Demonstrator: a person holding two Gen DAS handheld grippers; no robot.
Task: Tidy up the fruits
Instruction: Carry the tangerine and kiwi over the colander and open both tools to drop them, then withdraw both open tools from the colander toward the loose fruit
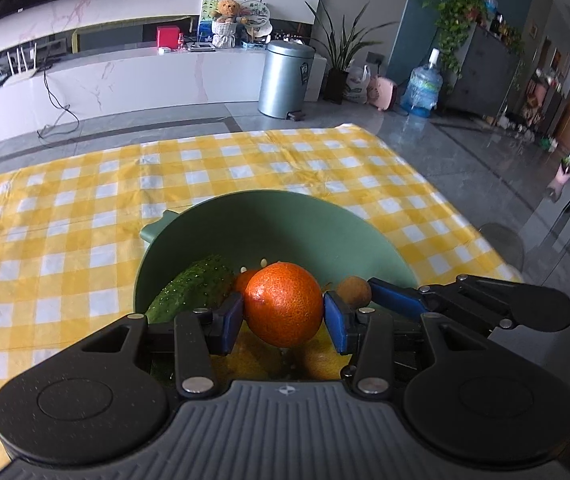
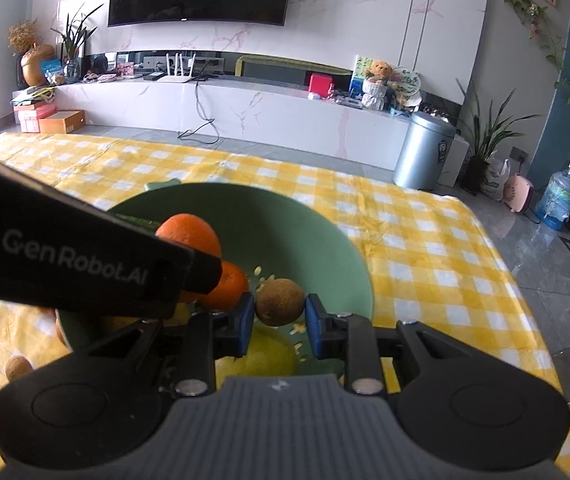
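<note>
My left gripper (image 1: 283, 318) is shut on an orange (image 1: 283, 304) and holds it over the green bowl (image 1: 285, 216). My right gripper (image 2: 279, 320) is shut on a small brown round fruit (image 2: 279, 301), also over the bowl (image 2: 285, 216); that fruit (image 1: 353, 291) and the right gripper's blue fingers (image 1: 397, 298) show at the right of the left wrist view. In the bowl lie a bumpy green cucumber (image 1: 193, 288), another orange (image 2: 225, 286) and a yellow fruit (image 2: 265, 350). The left gripper's black body (image 2: 85, 256) crosses the right wrist view and hides part of the held orange (image 2: 189, 232).
The bowl stands on a yellow and white checked tablecloth (image 1: 65, 208). Two small brown fruits (image 2: 17, 366) lie on the cloth at the left of the bowl. The table's right edge (image 2: 525, 300) drops to a grey tiled floor; a metal bin (image 1: 285, 78) stands beyond.
</note>
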